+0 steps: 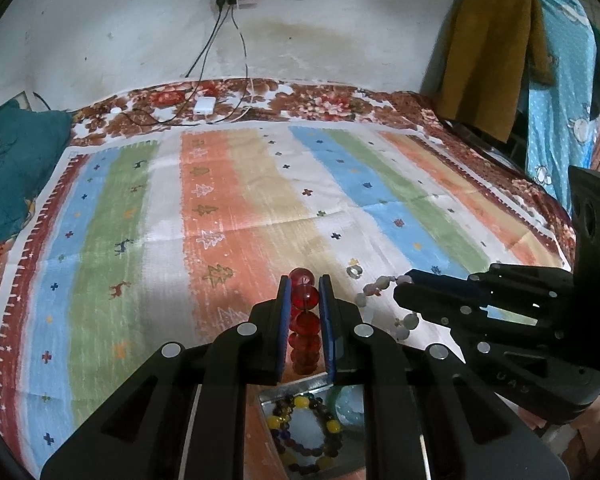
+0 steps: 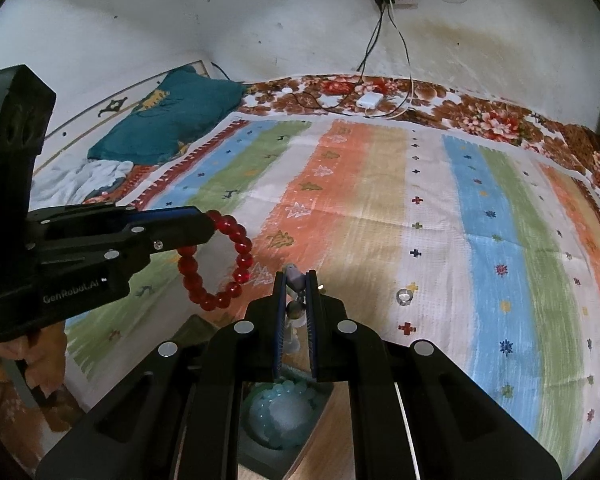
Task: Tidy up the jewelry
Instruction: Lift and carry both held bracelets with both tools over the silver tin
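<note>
Red glass beads sit clamped between the left gripper's (image 1: 305, 286) blue pads: the red bracelet (image 2: 216, 264) hangs from its fingertips in a loop, clear of the cloth. Below that gripper, an open box (image 1: 300, 390) holds a dark-and-yellow bead bracelet (image 1: 306, 432). Right gripper (image 2: 296, 280) pinches a pale bead strand (image 1: 384, 300), which trails downward; under it lies a light-blue bracelet (image 2: 280, 412) in the box. Ahead and to the right of the right gripper, a small ring (image 2: 404, 297) rests on the striped cloth (image 2: 380, 200). Farther off, white charger (image 2: 370, 100) by the wall.
</note>
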Motion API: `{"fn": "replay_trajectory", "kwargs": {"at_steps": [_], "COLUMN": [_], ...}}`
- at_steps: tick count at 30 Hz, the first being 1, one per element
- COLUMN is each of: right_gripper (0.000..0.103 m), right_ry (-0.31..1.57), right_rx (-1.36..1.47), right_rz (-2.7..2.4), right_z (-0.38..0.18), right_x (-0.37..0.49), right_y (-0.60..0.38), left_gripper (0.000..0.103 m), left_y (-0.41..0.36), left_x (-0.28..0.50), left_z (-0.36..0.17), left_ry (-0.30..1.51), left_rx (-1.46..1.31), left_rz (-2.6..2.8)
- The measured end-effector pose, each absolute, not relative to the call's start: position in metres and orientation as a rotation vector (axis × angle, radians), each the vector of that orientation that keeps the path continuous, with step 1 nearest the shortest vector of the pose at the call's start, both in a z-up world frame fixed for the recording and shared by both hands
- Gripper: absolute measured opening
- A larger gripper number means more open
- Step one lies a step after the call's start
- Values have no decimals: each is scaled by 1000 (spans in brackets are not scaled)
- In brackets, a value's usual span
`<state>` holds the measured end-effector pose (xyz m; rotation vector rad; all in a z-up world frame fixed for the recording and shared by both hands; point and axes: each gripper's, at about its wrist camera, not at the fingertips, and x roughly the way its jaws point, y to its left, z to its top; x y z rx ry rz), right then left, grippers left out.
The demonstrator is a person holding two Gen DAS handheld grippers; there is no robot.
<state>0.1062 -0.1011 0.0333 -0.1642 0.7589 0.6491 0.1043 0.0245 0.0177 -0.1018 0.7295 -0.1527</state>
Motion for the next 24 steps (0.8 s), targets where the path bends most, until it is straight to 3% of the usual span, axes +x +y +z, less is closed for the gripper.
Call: {"fn": "replay_trajectory", "kwargs": {"at_steps": [24], "right_gripper": [10], "right_ry": [780], "right_rx": [-157], "right_rz": [673], "right_z": [28], "right_x": [69], "right_y": [-112], "left_gripper": [13], "left_y": [13], "left_x": [71], "left_z": [13], "left_ry": [738], "left_rx": [-112], "left_rz": [-169]}}
